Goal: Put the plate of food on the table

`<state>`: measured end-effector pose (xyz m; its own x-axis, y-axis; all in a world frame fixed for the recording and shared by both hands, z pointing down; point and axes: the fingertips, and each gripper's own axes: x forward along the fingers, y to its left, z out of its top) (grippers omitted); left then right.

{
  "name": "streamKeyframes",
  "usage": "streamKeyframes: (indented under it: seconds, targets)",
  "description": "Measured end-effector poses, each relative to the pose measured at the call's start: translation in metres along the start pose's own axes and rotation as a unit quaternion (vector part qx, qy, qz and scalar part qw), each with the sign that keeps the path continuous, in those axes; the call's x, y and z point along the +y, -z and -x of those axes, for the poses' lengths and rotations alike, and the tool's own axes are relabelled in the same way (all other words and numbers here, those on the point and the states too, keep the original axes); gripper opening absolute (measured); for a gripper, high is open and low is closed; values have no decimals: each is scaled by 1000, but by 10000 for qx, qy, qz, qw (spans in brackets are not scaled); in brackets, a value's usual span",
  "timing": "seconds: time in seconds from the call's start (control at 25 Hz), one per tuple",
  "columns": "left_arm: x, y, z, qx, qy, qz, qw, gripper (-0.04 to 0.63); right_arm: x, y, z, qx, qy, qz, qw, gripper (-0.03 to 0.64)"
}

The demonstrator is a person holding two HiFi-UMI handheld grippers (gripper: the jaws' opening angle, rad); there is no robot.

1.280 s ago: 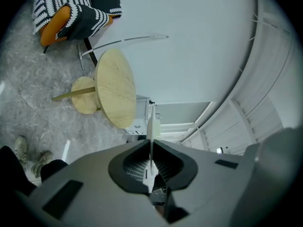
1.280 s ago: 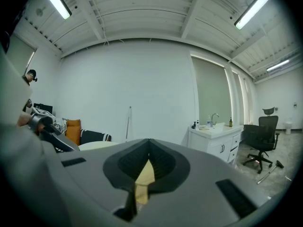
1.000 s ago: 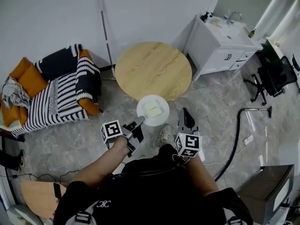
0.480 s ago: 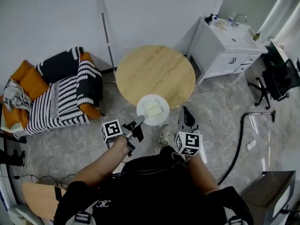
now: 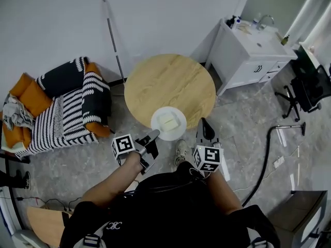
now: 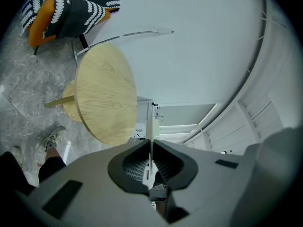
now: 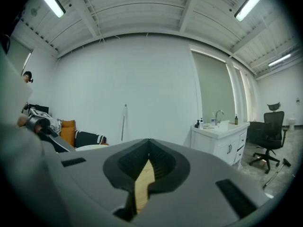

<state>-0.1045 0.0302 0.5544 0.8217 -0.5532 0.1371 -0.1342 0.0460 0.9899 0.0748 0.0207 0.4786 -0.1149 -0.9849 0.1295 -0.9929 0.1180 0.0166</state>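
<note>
Two grippers show in the head view, with one white plate (image 5: 168, 123) between them that carries one pale square of food (image 5: 168, 121). The plate lies over the 6 o'clock edge of the one round wooden table (image 5: 169, 87); whether it rests on the top or hangs above it cannot be told. The left gripper (image 5: 154, 134) sits at the plate's 7 o'clock, and its own view shows the jaws clamped on the rim, the plate (image 6: 151, 126) seen edge-on as a thin white line. The right gripper (image 5: 205, 123) is at the plate's 4 o'clock, apart from it, jaws pressed together on nothing, with only a sliver of table visible through them. One striped armchair (image 5: 67, 105) stands at the table's 9 o'clock and one white sink cabinet (image 5: 248, 50) at its 2 o'clock.
</note>
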Motion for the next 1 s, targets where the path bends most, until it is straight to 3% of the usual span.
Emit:
streamKeyframes:
  seconds: [0.68, 1.0]
  targets:
    - [-11, -57, -112, 199, -44, 15, 9998, 25, -64, -21, -97, 150, -46, 199, 9997, 8]
    - [-18, -81, -162, -12, 6, 214, 9998, 25, -100, -21, -146, 275, -239, 182, 9992, 8]
